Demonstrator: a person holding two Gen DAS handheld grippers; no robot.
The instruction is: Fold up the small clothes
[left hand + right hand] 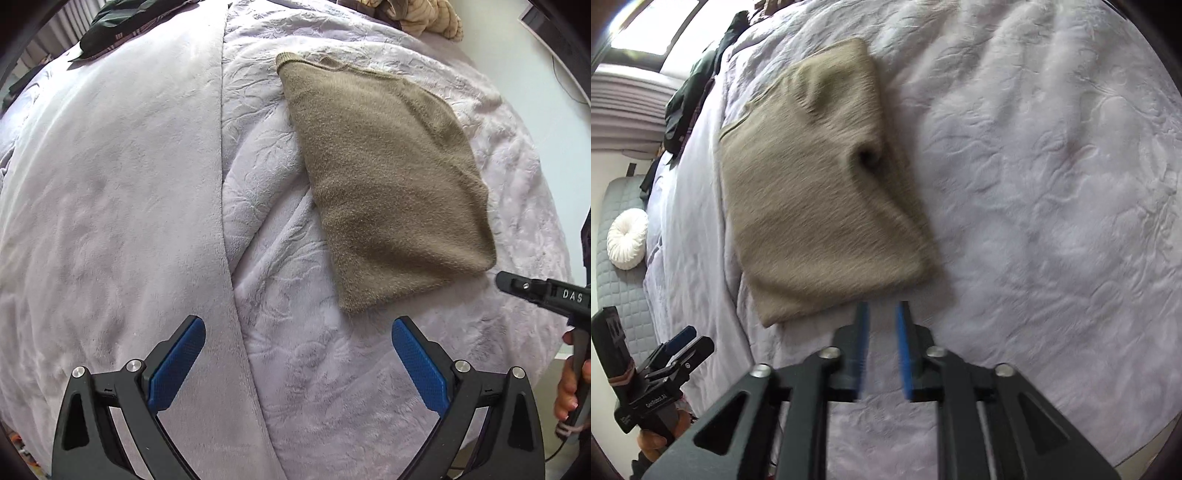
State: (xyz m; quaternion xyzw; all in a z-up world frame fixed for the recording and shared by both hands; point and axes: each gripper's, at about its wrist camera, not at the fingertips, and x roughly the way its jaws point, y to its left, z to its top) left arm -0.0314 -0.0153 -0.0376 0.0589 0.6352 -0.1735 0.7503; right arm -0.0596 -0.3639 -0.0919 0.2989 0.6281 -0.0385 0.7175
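Blue-padded and spread wide with nothing between its fingers, the left hand-held gripper [298, 363] hangs above the lilac bedspread [110, 206], released. The right hand-held gripper [881, 349] has its pads drawn close together with a narrow slit of bedspread showing between them; it grips nothing, and blur makes it hard to say more than that it is nearly closed and empty. Beyond both tools the tan knit garment [384, 184] lies flat on the bed, already folded into a compact, roughly four-sided packet. From the left tool it sits ahead and to the right, well apart from the fingertips, its long axis running away and slanting leftward toward the far ribbed edge. From the right tool it lies ahead and slightly left, and its near edge comes almost up to the pad tips, so the right side looks the nearer one for any further fold or lift. A dent marks its right-hand edge. Other dark clothes [107, 26] are heaped at the far end of the bed.
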